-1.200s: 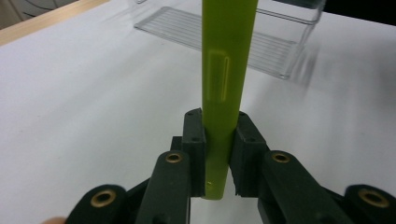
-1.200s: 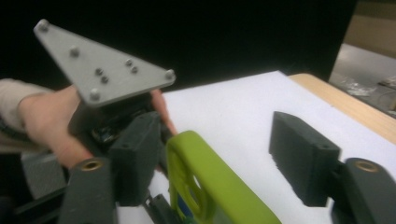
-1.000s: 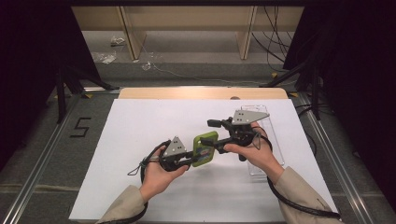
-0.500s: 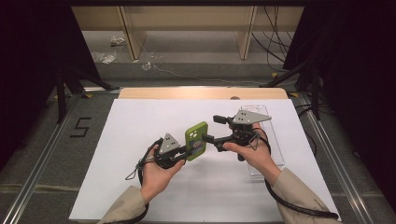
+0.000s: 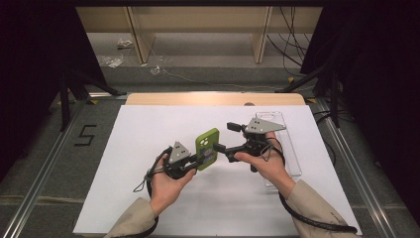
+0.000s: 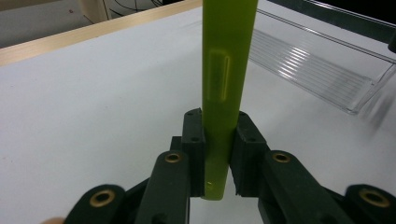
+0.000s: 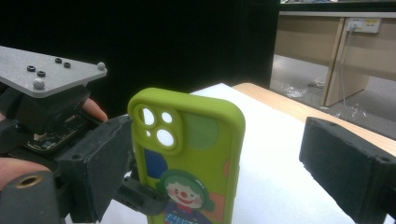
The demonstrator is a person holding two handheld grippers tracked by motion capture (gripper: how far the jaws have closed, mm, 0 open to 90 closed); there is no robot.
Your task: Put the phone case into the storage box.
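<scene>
Since the earlier high-view pictures, the green phone case (image 5: 207, 148) has been tipped up from lying nearly flat to standing on end near the middle of the frame, and both hands have shifted a little toward the lower left.

The left hand-held gripper (image 5: 194, 163) pinches the case's lower edge; in the left gripper view its two black jaws press against either side of the thin green edge (image 6: 224, 88), which rises straight up the centre of the frame. The left hand (image 5: 166, 183) comes in from the bottom, palm wrapped under the tool. The right hand-held gripper (image 5: 224, 139) sits to the right of the case with its jaws spread wide, one pad above and one below, pointing left toward the case. In the right gripper view the case's printed back (image 7: 191, 158), with camera cut-outs and a clown figure, stands between the two open pads without either touching it. The right hand (image 5: 265, 163) grips from below right.

The case is held up above the white table (image 5: 133, 148), which lies bare across the left half of the frame. A clear plastic tray (image 5: 292, 153) lies along the table's right edge, behind the right hand.
</scene>
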